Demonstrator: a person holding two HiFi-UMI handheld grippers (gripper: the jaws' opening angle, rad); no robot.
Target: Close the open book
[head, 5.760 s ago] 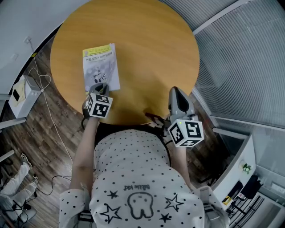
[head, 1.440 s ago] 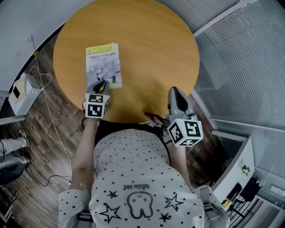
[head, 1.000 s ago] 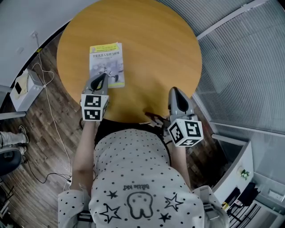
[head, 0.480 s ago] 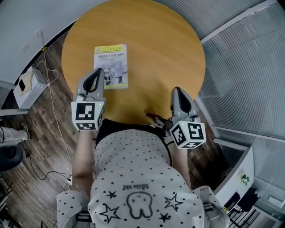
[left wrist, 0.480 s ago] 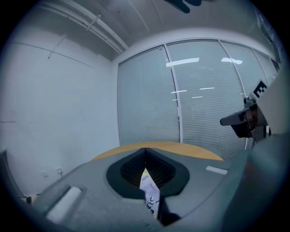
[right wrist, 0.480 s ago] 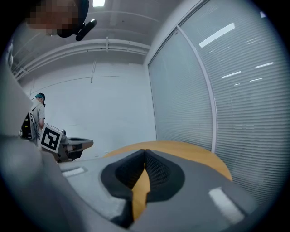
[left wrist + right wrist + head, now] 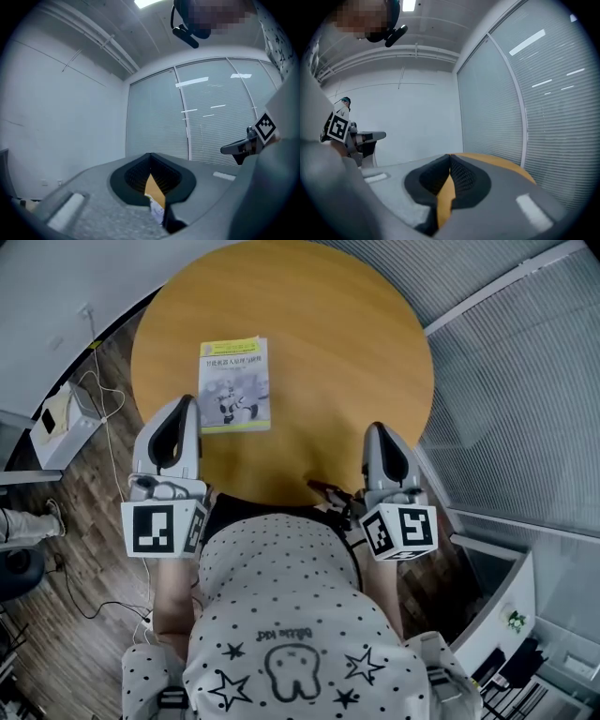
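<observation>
The book (image 7: pixel 234 383) lies closed, cover up, on the left part of the round wooden table (image 7: pixel 319 343). My left gripper (image 7: pixel 180 405) is shut and empty; it hangs in the air off the book's near left corner, apart from it. In the left gripper view the left gripper (image 7: pixel 150 157) has its jaws together, and a sliver of the book (image 7: pixel 157 212) shows through the slit below them. My right gripper (image 7: pixel 380 431) is shut and empty over the table's near right edge. In the right gripper view the right gripper (image 7: pixel 450 158) points level toward a white wall.
A white box (image 7: pixel 58 426) and loose cables (image 7: pixel 101 381) lie on the wooden floor left of the table. Glass walls with blinds (image 7: pixel 511 381) run along the right. The person's dotted shirt (image 7: pixel 281 615) fills the near side.
My left gripper lifted off the book's near edge and drew back toward the person, rising well above the table. The right gripper rose slightly. The book stayed closed in place.
</observation>
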